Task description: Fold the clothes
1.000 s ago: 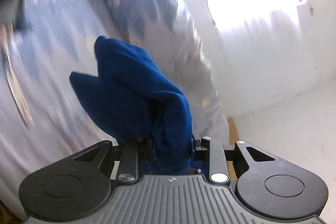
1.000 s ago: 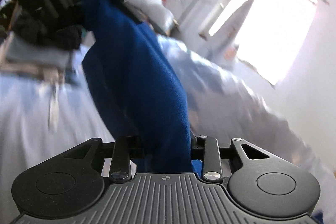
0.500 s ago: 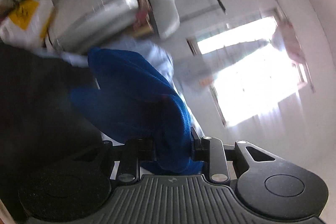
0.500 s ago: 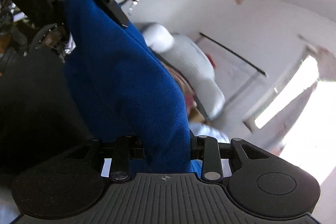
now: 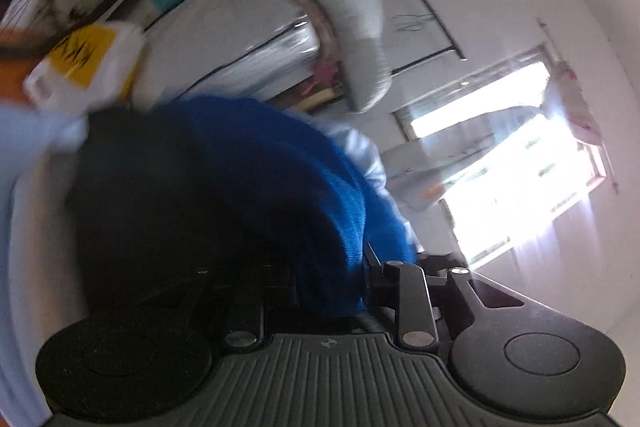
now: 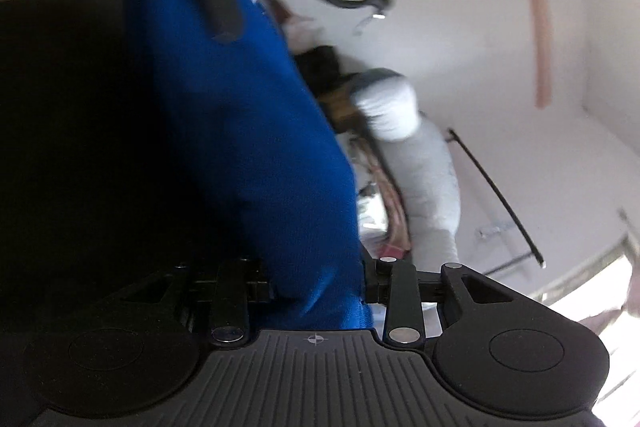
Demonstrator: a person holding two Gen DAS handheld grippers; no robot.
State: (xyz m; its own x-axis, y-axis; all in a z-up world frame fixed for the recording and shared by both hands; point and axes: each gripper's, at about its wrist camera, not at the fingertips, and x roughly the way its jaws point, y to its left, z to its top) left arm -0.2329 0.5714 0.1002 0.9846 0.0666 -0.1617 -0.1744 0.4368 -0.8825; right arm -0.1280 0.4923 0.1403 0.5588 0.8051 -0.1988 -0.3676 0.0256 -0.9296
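A deep blue garment is bunched up in front of the left wrist camera. My left gripper is shut on it, and the cloth hides the fingertips. In the right wrist view the same blue garment runs as a stretched band from my right gripper, which is shut on its near end, up to the top left. There a dark finger of the left gripper pinches the far end. The garment hangs in the air between both grippers.
A black mass fills the left of both views, close to the cloth. Behind are cluttered shelves with a white yellow-labelled box, a white rolled bundle, a white wall and a bright window.
Both views have swung away from the pale bed sheet toward the shelves and wall. The right view has rolled. The blue garment has stayed clamped in both grippers, and the black mass now fills the left.
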